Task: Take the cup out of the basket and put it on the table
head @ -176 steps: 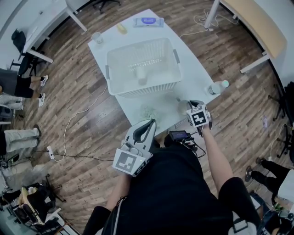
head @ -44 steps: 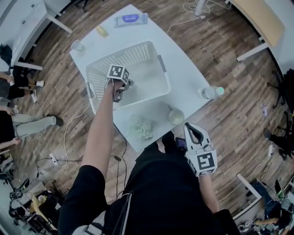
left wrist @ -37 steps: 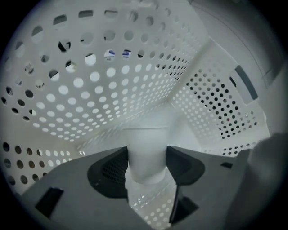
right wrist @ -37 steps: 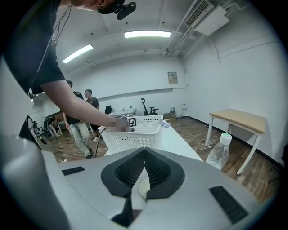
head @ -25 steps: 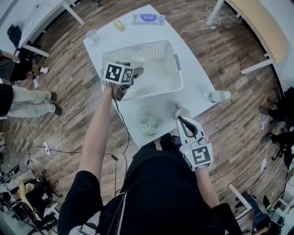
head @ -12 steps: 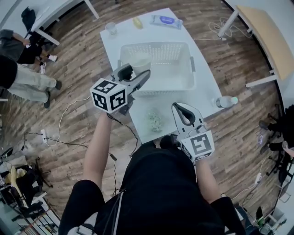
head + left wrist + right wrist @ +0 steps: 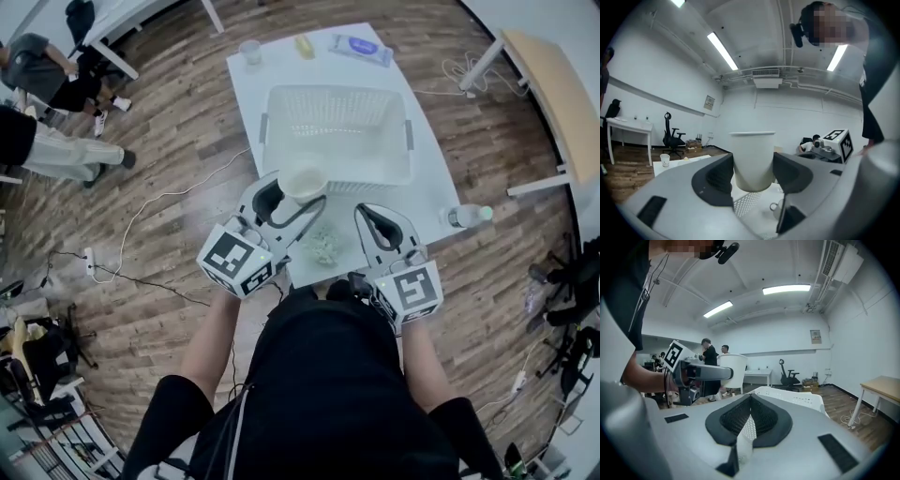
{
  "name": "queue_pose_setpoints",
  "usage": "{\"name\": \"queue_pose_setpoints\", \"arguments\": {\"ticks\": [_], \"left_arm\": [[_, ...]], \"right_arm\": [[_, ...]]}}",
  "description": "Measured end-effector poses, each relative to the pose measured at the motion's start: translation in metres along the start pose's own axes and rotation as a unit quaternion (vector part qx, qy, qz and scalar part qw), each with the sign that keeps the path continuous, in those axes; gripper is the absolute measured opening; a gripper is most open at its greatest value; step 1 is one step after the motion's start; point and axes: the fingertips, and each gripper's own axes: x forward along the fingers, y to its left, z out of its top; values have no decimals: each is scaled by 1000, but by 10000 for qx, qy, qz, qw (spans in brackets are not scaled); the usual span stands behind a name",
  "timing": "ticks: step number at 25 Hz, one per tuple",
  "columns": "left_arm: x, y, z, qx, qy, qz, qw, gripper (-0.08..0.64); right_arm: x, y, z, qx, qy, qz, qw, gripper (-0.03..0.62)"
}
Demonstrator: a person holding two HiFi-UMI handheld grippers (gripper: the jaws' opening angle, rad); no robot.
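Right tongs (image 7: 366, 217): pressed together, nothing between them, held over the near end of the white tabletop (image 7: 427, 192).

Left tongs (image 7: 300, 191): just beside the right tongs, spread wide and pinching a white paper cup (image 7: 303, 179), one pad on each flank.

Cup: upright, mouth up, resting on no surface. In the head view it sits over the near rim of the white basket (image 7: 337, 141). In the left gripper view its base hangs above the basket's perforated wall.

On the tabletop below the tongs: a crumpled greenish wad (image 7: 325, 246) near the front edge. The left gripper view also shows a small mug (image 7: 780, 211) with a handle.

Right edge of tabletop: a clear bottle (image 7: 466, 216) with a green cap.

Basket stands mid-tabletop, long side across.

Far end of tabletop: a clear glass (image 7: 249, 52), a small yellow item (image 7: 304, 45) and a flat pack (image 7: 361, 49) with a blue label, all well apart from the basket.
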Motion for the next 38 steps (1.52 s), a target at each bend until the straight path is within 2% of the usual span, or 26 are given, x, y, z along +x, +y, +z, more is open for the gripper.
{"name": "queue_pose_setpoints", "arguments": {"ticks": [10, 17, 20, 25, 30, 38], "left_arm": [[-35, -55, -20, 531, -321, 145, 9980, 262], [-48, -80, -48, 145, 2, 108, 9998, 264], [-51, -84, -53, 125, 58, 114, 9998, 264], [-55, -77, -55, 56, 97, 195, 9997, 262], [-47, -78, -53, 294, 130, 108, 9994, 264], [-38, -77, -50, 318, 96, 0, 9994, 264]], "right_arm": [[-8, 20, -16, 199, 20, 192, 9996, 25], [-21, 41, -30, 265, 73, 429, 9987, 25], [-27, 48, -30, 208, -55, 539, 9983, 25], [-31, 49, -23, 389, -204, 665, 9968, 23], [-37, 37, -17, 610, -366, 656, 9953, 23], [-45, 28, -16, 539, -343, 515, 9966, 23]]}}
